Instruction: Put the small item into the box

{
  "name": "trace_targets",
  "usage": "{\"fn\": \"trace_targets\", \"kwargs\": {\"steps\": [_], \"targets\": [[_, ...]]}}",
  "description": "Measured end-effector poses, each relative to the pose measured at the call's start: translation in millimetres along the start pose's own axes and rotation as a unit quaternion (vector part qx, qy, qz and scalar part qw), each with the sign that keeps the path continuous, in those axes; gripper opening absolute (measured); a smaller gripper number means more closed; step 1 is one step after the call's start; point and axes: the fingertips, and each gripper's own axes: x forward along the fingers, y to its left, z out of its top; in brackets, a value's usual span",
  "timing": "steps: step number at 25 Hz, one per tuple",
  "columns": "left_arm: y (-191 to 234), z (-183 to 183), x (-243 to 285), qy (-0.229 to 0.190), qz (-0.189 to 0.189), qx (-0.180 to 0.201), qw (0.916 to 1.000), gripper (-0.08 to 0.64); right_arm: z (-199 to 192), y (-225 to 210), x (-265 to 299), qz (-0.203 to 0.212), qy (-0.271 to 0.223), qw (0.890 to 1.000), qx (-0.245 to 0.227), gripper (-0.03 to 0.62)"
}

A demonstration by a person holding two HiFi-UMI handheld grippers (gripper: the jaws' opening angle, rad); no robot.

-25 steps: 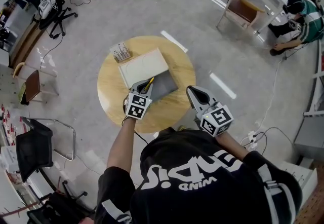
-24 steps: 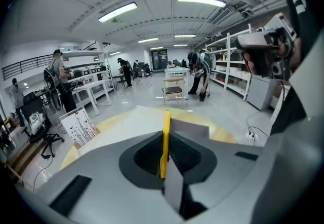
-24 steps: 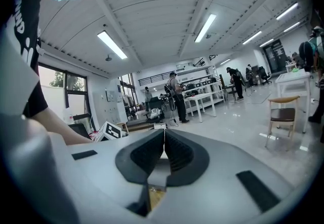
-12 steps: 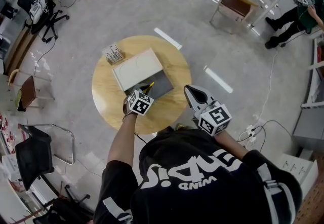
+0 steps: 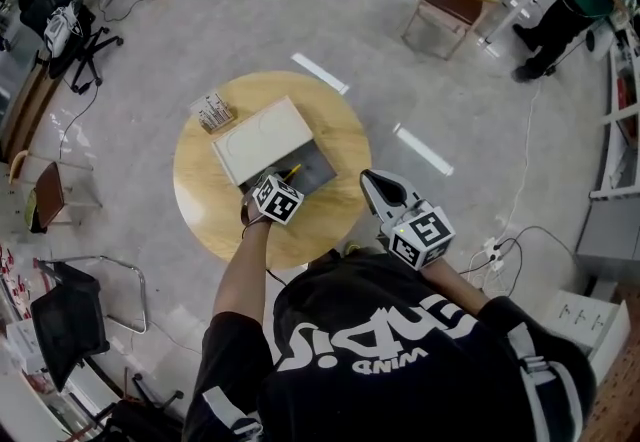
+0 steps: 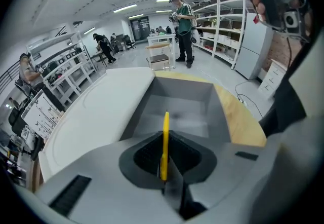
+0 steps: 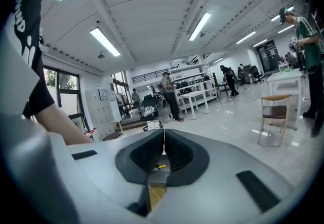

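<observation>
Left gripper (image 6: 165, 139) clenched on yellow stick (image 6: 165, 124). Stick tip pokes ahead of jaws, over open grey box (image 6: 223, 109). Right gripper (image 7: 163, 137) pressed together, nothing between. Advice: lower tip below box walls before releasing; avoid white lid (image 6: 96, 116) left of jaws.

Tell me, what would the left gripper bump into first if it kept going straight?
Probably the inside of the open grey box: the left gripper, shut on a thin yellow item, points straight into it. Depth is unclear.
</observation>
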Motion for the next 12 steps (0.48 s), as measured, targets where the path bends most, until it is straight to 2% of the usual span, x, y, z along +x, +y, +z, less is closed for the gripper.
{"fn": "trace_targets", "kwargs": {"steps": [12], "targets": [[-3,1,15,0.034,-0.002,0.028,0.999,0.044,-1,-12,-7,-0.021,-0.005,1.0,0.005,0.005]]}}
